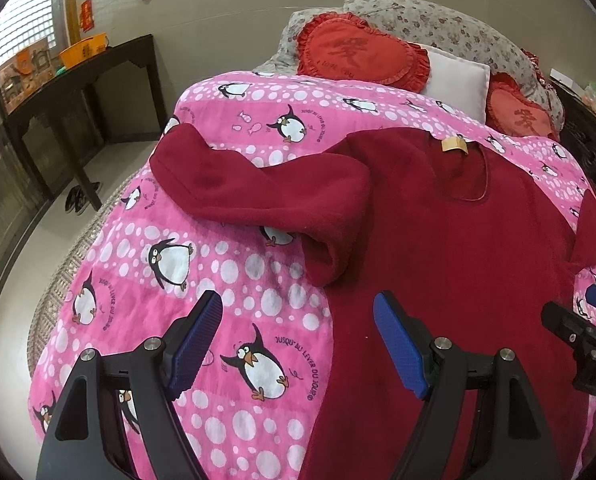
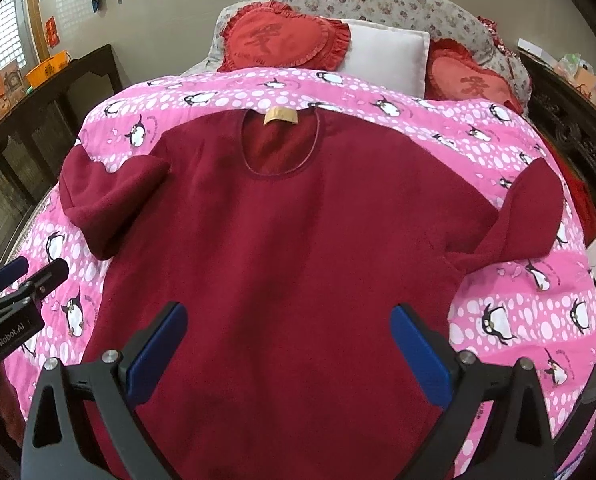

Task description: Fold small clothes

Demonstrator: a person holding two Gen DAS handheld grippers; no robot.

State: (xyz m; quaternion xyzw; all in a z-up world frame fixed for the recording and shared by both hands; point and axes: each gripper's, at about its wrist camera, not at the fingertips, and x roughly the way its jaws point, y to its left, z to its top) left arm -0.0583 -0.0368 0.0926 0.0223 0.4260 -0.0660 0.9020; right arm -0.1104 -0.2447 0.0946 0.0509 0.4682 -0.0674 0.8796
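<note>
Maroon fleece top (image 2: 298, 248), neckline toward pillows (image 2: 386, 54)

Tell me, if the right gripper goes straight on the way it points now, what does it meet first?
Most likely the dark red top. The right gripper, jaws open and empty, points down at the middle of its body, spread on the pink penguin quilt. Nothing else seems to lie between, though depth is unclear.

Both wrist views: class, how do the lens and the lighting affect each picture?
Left wrist view: fisheye bends the bed into a dome, corners black, window blown out. Right wrist view: same bulge, soft even light on the red top, no hard shadows, edges slightly smeared.
</note>
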